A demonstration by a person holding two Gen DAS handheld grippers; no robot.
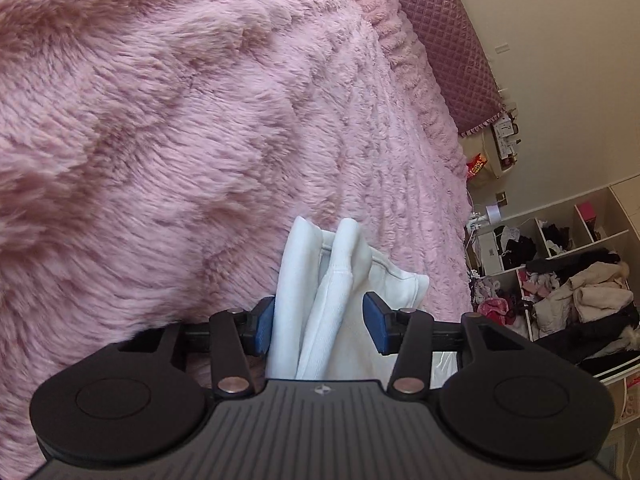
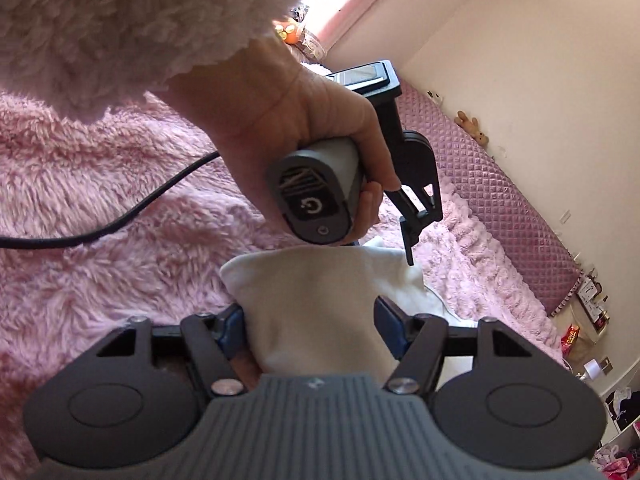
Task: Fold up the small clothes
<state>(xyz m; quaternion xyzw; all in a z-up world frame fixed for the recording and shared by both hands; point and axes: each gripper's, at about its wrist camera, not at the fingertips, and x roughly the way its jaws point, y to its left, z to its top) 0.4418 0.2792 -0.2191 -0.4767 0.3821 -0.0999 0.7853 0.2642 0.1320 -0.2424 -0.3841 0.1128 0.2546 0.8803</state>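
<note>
A small white garment point(image 1: 344, 264) lies bunched in folds on the fluffy pink blanket point(image 1: 180, 140). My left gripper point(image 1: 320, 322) is open around it: the left blue pad rests against the cloth and the right pad stands clear of it. In the right wrist view the same white garment point(image 2: 320, 280) bulges between the pads of my right gripper point(image 2: 311, 326), whose jaws stand wide and do not pinch it. Beyond it a hand point(image 2: 304, 120) in a fluffy pink sleeve point(image 2: 120, 20) grips the left gripper's handle point(image 2: 316, 200) just above the cloth.
A black cable point(image 2: 120, 220) trails left across the blanket point(image 2: 100, 260). A quilted purple headboard point(image 2: 500, 188) runs along the wall on the right. White shelves stuffed with clothes point(image 1: 560, 280) stand past the bed's edge.
</note>
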